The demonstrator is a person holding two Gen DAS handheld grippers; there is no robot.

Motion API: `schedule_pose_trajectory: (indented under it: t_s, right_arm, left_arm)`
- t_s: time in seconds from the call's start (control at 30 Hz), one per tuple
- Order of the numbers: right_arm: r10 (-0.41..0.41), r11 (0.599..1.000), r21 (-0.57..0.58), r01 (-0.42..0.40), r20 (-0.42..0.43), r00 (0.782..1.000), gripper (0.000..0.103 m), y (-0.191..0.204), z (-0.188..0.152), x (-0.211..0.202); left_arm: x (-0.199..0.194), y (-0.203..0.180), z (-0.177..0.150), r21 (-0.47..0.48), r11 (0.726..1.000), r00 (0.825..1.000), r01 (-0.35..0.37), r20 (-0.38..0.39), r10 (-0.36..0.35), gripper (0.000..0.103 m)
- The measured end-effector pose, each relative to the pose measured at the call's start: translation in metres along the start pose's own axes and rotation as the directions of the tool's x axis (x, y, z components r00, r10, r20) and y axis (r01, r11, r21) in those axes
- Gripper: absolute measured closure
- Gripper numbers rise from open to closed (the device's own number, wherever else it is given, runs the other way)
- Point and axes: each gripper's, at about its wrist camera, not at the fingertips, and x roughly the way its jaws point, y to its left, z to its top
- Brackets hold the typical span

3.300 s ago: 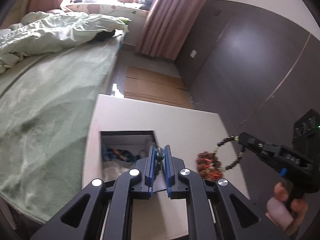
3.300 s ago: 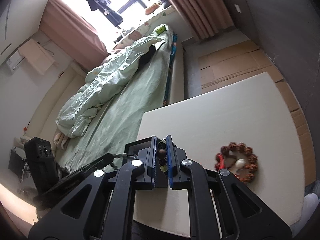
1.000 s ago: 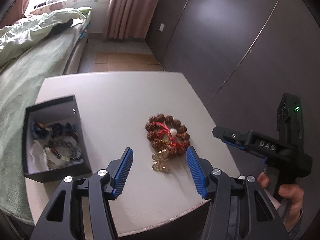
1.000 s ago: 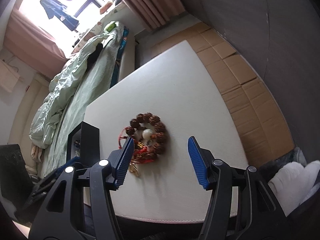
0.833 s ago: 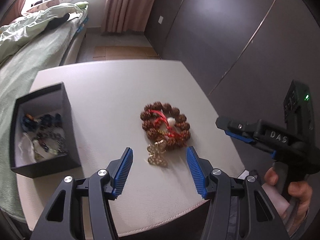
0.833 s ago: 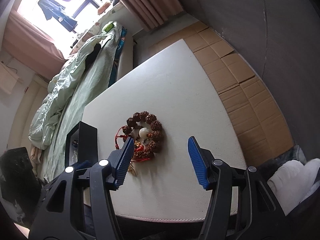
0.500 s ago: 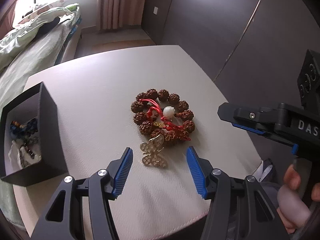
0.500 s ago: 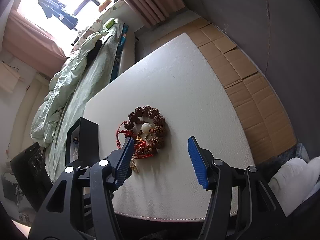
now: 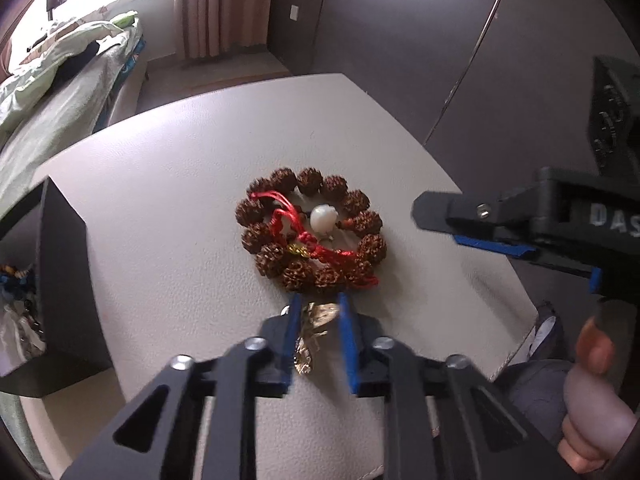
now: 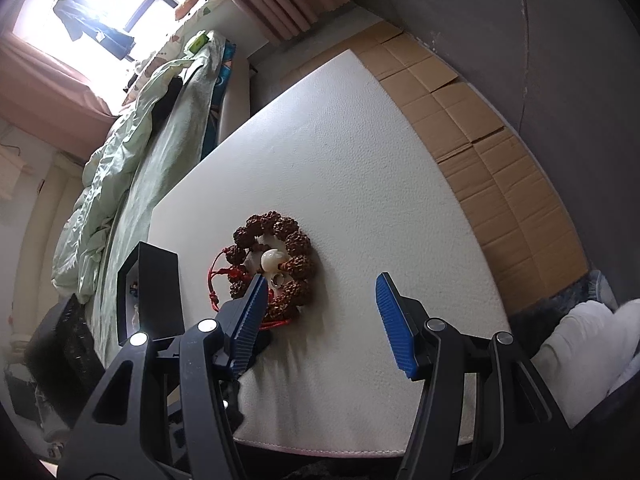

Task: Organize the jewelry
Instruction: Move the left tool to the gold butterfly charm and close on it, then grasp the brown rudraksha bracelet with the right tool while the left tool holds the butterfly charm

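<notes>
A brown bead bracelet (image 9: 312,232) with red cord and a white bead lies on the white table (image 9: 180,168); it also shows in the right wrist view (image 10: 276,260). My left gripper (image 9: 318,312) has its jaws closed in around a gold butterfly brooch (image 9: 314,332) just in front of the bracelet. My right gripper (image 10: 320,312) is open and empty, above the table to the right of the bracelet. The black jewelry box (image 9: 60,280) holding several pieces stands at the left; it also shows in the right wrist view (image 10: 154,292).
A bed with green bedding (image 10: 132,152) runs along the table's far left side. Flattened cardboard (image 10: 480,140) lies on the floor beyond the table's right edge. A dark wardrobe wall (image 9: 400,40) stands behind the table.
My left gripper moved down and forward over the butterfly brooch and its jaws narrowed around it. The right gripper stayed open and barely moved.
</notes>
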Motion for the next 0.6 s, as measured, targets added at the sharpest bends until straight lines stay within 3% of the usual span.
schedule_pose_trajectory:
  t_s: [0.33, 0.5, 0.6]
  right_arm:
    - [0.095, 0.993, 0.074, -0.092, -0.031, 0.995, 0.046, -0.012, 0.006, 0.013]
    - [0.086, 0.995, 0.057, -0.085, -0.025, 0.996, 0.046, -0.007, 0.008, 0.018]
    - [0.046, 0.998, 0.038, -0.045, -0.029, 0.998, 0.052, -0.002, 0.013, 0.027]
  left_arm:
    - [-0.033, 0.024, 0.005, -0.074, 0.997, 0.999, 0.019, 0.04, -0.016, 0.089]
    - [-0.056, 0.034, 0.01, -0.091, 0.996, 0.997, 0.017, 0.079, -0.01, 0.089]
    - [-0.069, 0.04, 0.012, -0.099, 0.995, 0.995, 0.015, 0.101, -0.005, 0.089]
